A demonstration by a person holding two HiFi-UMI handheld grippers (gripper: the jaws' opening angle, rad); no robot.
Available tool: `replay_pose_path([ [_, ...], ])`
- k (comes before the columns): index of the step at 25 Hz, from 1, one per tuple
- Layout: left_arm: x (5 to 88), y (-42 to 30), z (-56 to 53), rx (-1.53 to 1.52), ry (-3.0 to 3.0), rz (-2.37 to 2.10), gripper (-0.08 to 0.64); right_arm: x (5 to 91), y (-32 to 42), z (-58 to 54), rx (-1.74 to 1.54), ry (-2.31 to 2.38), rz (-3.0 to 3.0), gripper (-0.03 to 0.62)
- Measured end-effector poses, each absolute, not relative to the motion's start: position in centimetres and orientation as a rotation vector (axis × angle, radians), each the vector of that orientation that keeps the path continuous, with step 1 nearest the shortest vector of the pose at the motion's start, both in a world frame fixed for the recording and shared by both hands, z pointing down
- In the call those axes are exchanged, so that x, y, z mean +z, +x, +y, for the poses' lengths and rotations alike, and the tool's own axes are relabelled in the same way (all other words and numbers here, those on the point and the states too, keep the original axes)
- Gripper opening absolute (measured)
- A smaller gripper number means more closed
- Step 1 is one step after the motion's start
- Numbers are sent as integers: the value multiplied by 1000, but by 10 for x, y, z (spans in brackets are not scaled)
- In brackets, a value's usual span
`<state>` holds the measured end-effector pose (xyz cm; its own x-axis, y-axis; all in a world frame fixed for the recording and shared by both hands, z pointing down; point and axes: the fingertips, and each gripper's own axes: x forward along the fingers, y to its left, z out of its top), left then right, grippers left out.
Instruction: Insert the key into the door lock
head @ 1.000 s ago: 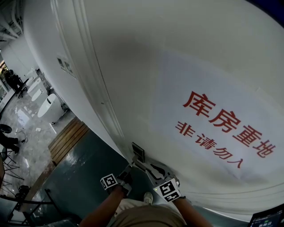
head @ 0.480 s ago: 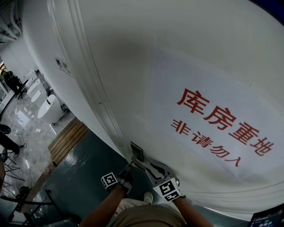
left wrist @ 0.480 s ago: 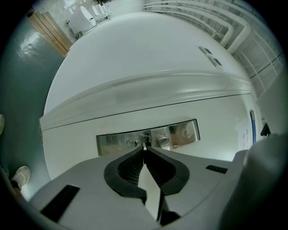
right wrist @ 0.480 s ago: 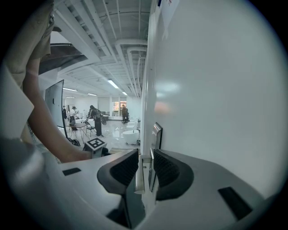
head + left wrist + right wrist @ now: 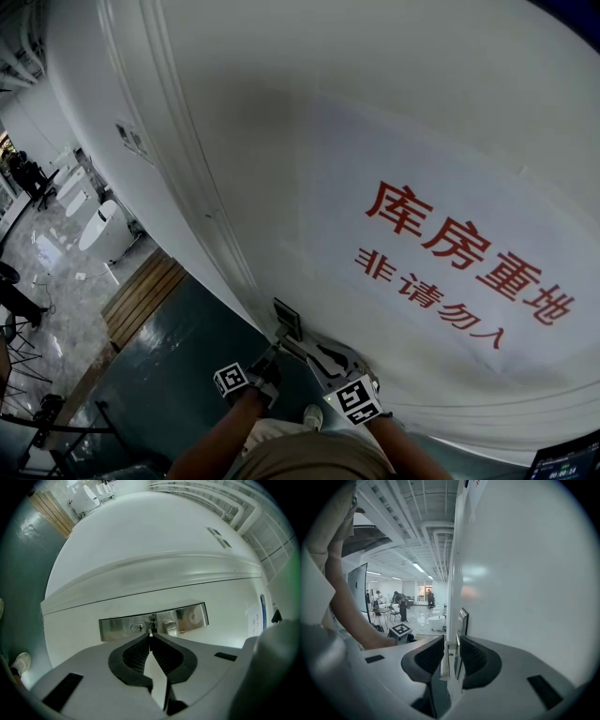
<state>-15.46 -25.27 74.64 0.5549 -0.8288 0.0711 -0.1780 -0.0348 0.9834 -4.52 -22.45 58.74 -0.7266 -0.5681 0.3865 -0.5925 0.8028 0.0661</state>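
Note:
A steel lock plate (image 5: 152,621) sits on the white door (image 5: 375,112), with the keyhole (image 5: 137,628) left of the lever handle (image 5: 171,626). My left gripper (image 5: 151,637) is shut on the key (image 5: 151,632). The key's thin blade shows edge-on at the tips, right up against the plate and just right of the keyhole. Whether it is inside I cannot tell. My right gripper (image 5: 451,645) is shut on the silver lever handle (image 5: 445,660), close beside the door. In the head view both grippers (image 5: 272,356) (image 5: 328,367) meet at the lock plate (image 5: 287,320).
A white paper sign with red characters (image 5: 450,253) hangs on the door above the lock. Dark green floor (image 5: 159,375) and wooden planks (image 5: 141,295) lie to the left, white bathroom fixtures (image 5: 98,225) beyond. People stand in the far showroom (image 5: 401,603).
Both grippers keep their place at the lock. Only the head view has shifted slightly, moving the sign a little to the left.

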Motion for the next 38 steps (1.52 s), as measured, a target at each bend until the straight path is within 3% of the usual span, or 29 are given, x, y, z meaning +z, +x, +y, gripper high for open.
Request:
replay_pose_path([
  [38,761,-151,-263,-646,1500,-942,34,592,-39,-221,82,841,-2598,109],
])
